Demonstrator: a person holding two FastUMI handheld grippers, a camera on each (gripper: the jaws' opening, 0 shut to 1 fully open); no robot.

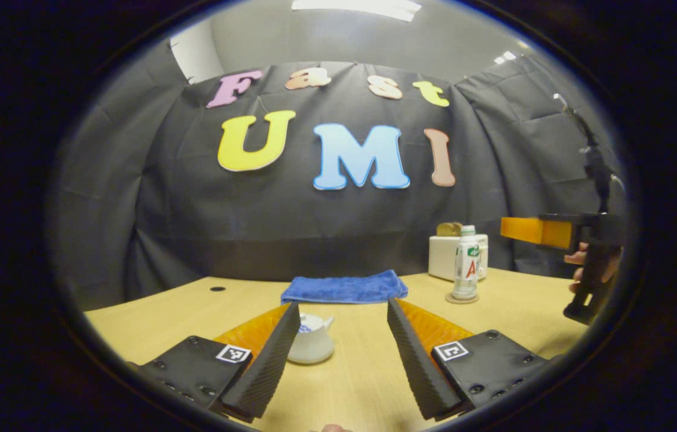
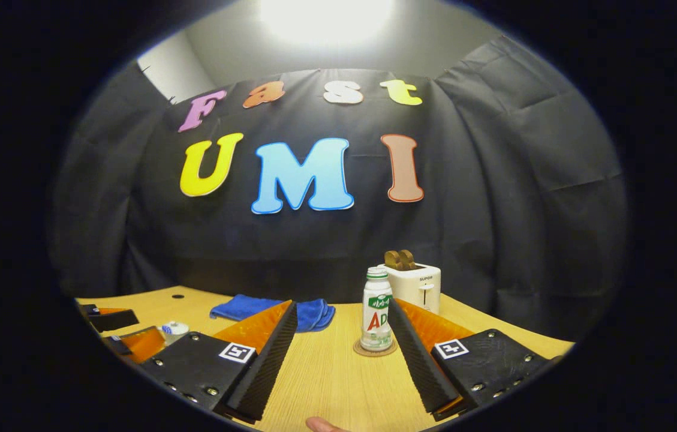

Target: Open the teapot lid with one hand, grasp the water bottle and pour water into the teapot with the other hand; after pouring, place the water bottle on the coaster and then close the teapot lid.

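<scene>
A small white teapot (image 1: 312,343) with a blue-patterned lid (image 1: 308,326) on it sits on the wooden table, partly hidden by one finger of my left gripper (image 1: 343,305). That gripper is open and holds nothing. The white water bottle (image 2: 376,318) stands upright on a round coaster (image 2: 374,350), just ahead of my right gripper (image 2: 342,305), which is open and apart from it. In the left gripper view the bottle (image 1: 466,264) stands on its coaster (image 1: 462,298) at the right, and the right gripper (image 1: 531,231) hovers beyond it in a hand.
A folded blue cloth (image 1: 344,288) lies at the back middle of the table (image 1: 368,378). A white toaster (image 2: 417,285) with bread in it stands behind the bottle. In the right gripper view the left gripper (image 2: 147,327) is low at the left, by the teapot (image 2: 174,329).
</scene>
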